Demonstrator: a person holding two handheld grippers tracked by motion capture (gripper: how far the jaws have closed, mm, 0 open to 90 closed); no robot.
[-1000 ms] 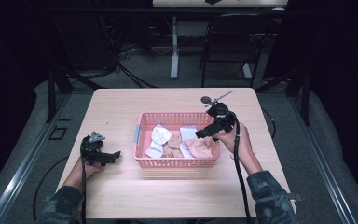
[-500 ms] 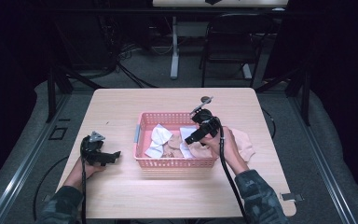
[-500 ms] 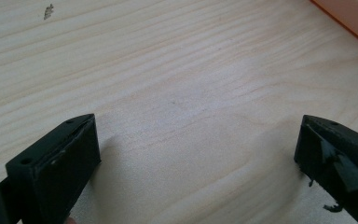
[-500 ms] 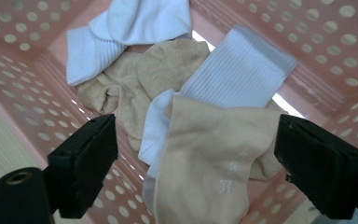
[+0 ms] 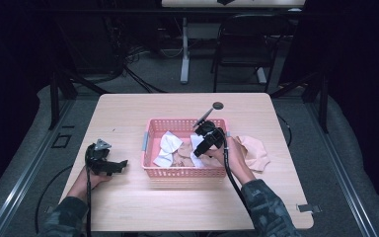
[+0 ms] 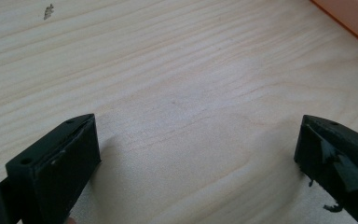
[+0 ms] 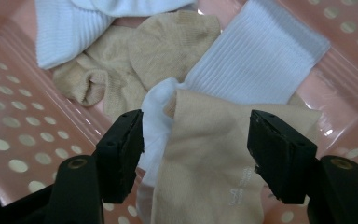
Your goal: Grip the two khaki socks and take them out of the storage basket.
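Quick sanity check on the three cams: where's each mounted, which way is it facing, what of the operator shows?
High view: above the person's side, looking forward and down on the wooden table; forearms, left gripper and right gripper show.
Left gripper view: on the left gripper, looking down at bare tabletop; its open fingers show.
Right gripper view: on the right gripper, looking into the pink basket at a beige sock; fingers open.
Shared: basket and socks, high and right gripper views.
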